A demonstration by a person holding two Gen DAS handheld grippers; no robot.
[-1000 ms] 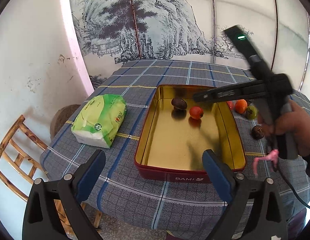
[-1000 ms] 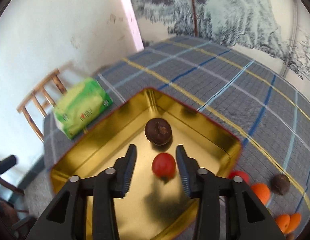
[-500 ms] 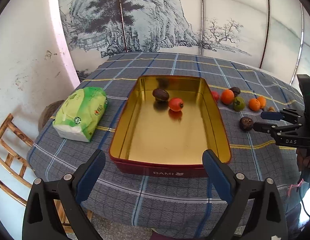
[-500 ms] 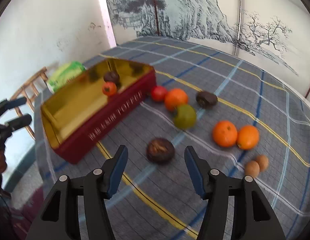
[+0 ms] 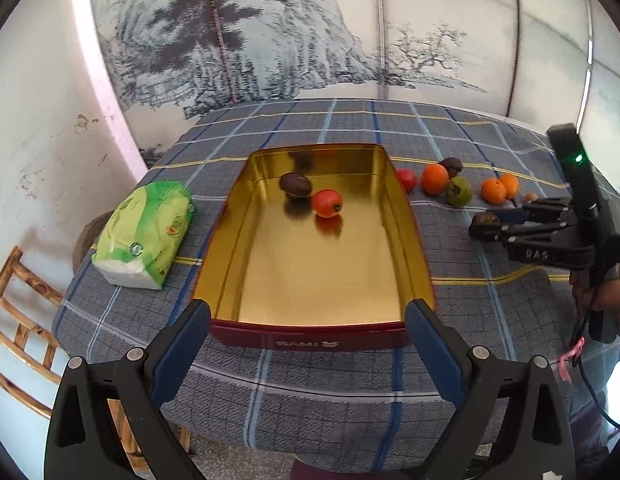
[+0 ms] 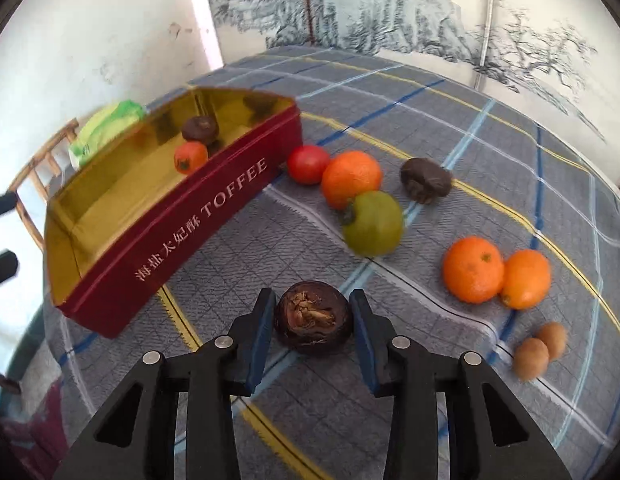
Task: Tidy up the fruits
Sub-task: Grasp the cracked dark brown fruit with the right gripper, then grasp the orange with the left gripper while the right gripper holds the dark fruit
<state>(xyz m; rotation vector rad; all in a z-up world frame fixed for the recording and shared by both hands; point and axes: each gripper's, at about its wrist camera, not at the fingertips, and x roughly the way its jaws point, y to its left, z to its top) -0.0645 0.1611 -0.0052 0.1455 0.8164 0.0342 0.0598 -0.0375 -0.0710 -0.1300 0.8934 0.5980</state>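
Closing around a dark brown round fruit (image 6: 313,320), the right gripper (image 6: 313,330) has the fruit between its blue pads on the checked tablecloth (image 6: 450,128), the left pad at its skin and the right pad a sliver off, so the grip is not yet firm. The landmark is the red toffee tin (image 6: 197,216), gold inside: the brown fruit sits just off the tin's long side, near its nearer corner. Inside the tin, toward its far end, lie a dark brown fruit (image 5: 295,185) and a small red-orange fruit (image 5: 327,203), close together. Outside the tin's far corner a red fruit (image 6: 307,164) touches an orange (image 6: 351,178), with a green fruit (image 6: 373,223) against that orange and another dark fruit (image 6: 426,180) beyond. Farther from the tin are two oranges (image 6: 496,271) side by side and two small tan fruits (image 6: 540,346). On the tin's other side lies a green packet (image 5: 145,236). The left gripper (image 5: 307,344) hangs wide and empty over the tin's near end.
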